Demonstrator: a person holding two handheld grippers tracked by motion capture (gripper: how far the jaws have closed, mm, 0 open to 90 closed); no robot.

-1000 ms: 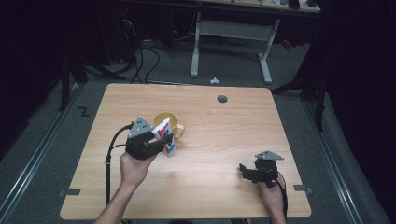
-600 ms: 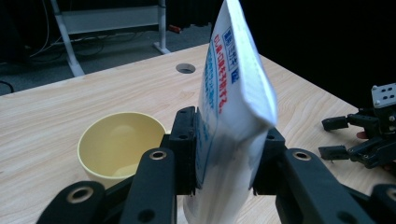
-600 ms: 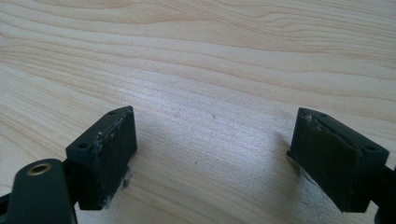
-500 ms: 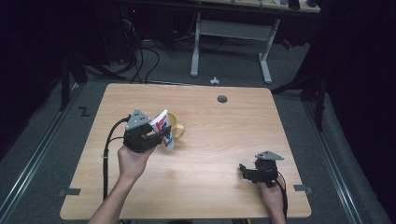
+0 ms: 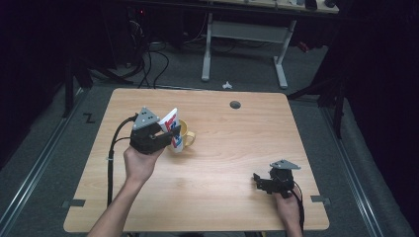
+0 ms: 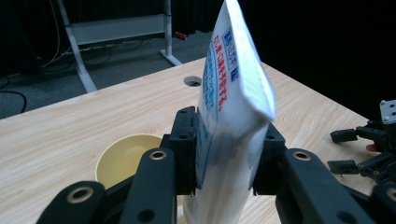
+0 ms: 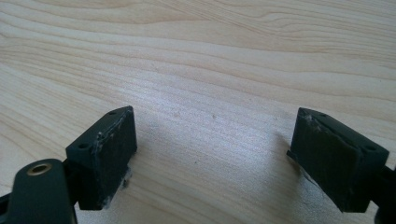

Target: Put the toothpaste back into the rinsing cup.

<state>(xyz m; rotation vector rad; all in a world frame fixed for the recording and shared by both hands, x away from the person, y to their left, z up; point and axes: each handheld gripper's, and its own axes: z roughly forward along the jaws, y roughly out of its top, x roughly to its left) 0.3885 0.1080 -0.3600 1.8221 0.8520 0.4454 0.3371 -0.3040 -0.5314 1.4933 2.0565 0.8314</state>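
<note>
Wood table (image 5: 222, 163): left gripper (image 5: 165, 136) clamps the packet (image 5: 171, 129) just above the cup (image 5: 184, 134); right gripper (image 5: 262, 181) rests agape, well off. Next, tip it in.

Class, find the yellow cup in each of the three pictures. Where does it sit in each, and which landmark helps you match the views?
High view: the yellow cup stands left of centre on the table, just behind the packet that the left gripper holds.
Left gripper view: lower left, behind the left jaw.
Right gripper view: the cup is not in this picture.
Shared landmark: the round hole in the table, high view, left gripper view.
</note>
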